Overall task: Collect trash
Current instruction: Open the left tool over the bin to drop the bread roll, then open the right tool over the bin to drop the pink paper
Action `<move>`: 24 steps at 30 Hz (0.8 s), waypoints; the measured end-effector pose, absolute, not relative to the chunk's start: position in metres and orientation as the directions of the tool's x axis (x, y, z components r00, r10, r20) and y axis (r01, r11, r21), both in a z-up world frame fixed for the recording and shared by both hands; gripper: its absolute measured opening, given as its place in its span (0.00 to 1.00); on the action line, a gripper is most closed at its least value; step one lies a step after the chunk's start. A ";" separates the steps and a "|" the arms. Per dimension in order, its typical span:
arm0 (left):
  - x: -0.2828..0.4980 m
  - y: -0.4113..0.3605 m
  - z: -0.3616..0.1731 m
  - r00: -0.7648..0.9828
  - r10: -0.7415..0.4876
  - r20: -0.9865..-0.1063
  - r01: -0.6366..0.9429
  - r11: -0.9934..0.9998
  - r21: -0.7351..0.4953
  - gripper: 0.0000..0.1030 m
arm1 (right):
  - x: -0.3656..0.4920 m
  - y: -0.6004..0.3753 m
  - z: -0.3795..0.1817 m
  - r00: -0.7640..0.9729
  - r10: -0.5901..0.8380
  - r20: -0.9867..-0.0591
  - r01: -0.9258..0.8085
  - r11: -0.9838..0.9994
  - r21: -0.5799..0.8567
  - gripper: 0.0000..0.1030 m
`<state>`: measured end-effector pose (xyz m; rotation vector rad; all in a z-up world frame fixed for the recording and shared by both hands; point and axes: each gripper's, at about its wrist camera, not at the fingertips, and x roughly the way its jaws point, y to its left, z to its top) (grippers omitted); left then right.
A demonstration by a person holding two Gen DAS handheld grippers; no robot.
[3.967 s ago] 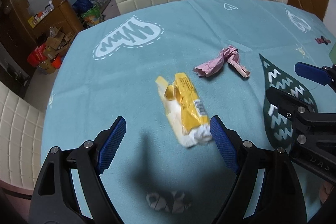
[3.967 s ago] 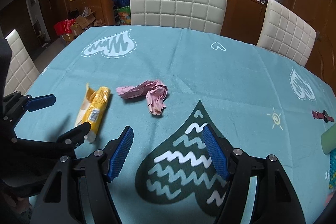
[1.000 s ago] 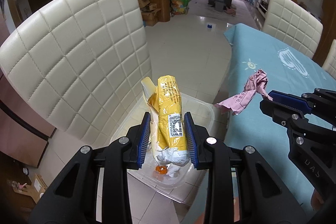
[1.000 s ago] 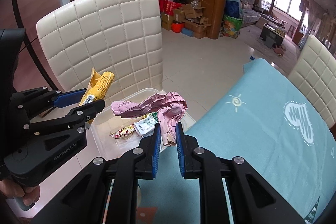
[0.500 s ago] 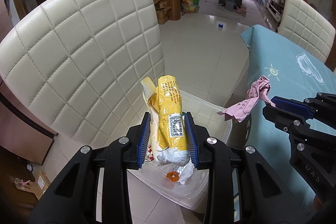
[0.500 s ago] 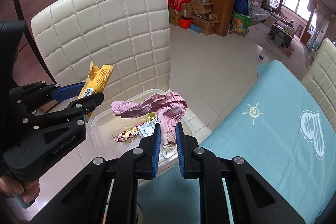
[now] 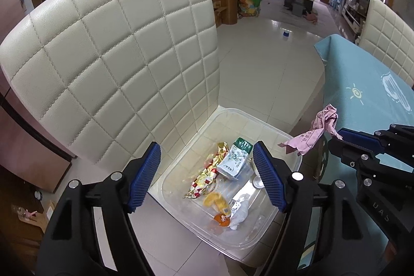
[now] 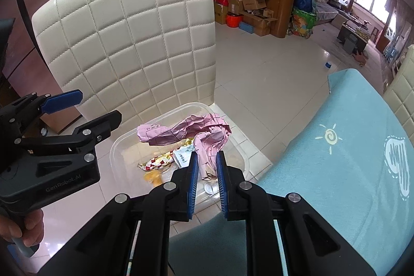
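My left gripper (image 7: 205,154) hangs over the clear plastic bin (image 7: 284,136) with its jaws opening and nothing between them. The yellow wrapper (image 7: 214,199) shows as a blur low in the bin, among a green-and-white packet (image 7: 234,159) and a red-and-gold wrapper (image 7: 204,179). My right gripper (image 8: 207,157) is shut on the crumpled pink paper (image 8: 186,132) and holds it above the bin's right side (image 8: 121,141). The left wrist view shows that pink paper (image 7: 320,128) at the right gripper's tips (image 7: 336,140). In the right wrist view the left gripper (image 8: 101,106) stands at the left.
A cream quilted chair back (image 7: 116,56) rises just behind the bin, which rests on the chair seat. The table with its teal cloth (image 7: 362,95) lies to the right, another chair (image 7: 388,30) behind it. A hand (image 8: 23,232) grips the left handle. Tiled floor stretches beyond.
The left jaws have parted and the yellow wrapper has dropped from them into the bin. Both grippers have come lower and closer over the bin; the pink paper stays gripped.
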<state>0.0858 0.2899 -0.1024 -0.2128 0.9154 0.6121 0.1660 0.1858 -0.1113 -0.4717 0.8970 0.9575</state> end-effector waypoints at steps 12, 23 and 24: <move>0.071 0.300 -0.107 0.432 0.417 -0.800 -0.606 0.791 0.085 0.72 | 0.157 0.199 -0.117 0.261 0.483 -0.836 -0.872 0.489 0.010 0.15; 0.068 0.298 -0.101 0.439 0.419 -0.795 -0.613 0.787 0.076 0.76 | 0.155 0.191 -0.107 0.315 0.463 -0.828 -0.861 0.506 -0.045 0.64; 0.068 0.297 -0.100 0.441 0.418 -0.794 -0.611 0.788 0.076 0.76 | 0.156 0.189 -0.106 0.314 0.464 -0.828 -0.858 0.513 -0.038 0.64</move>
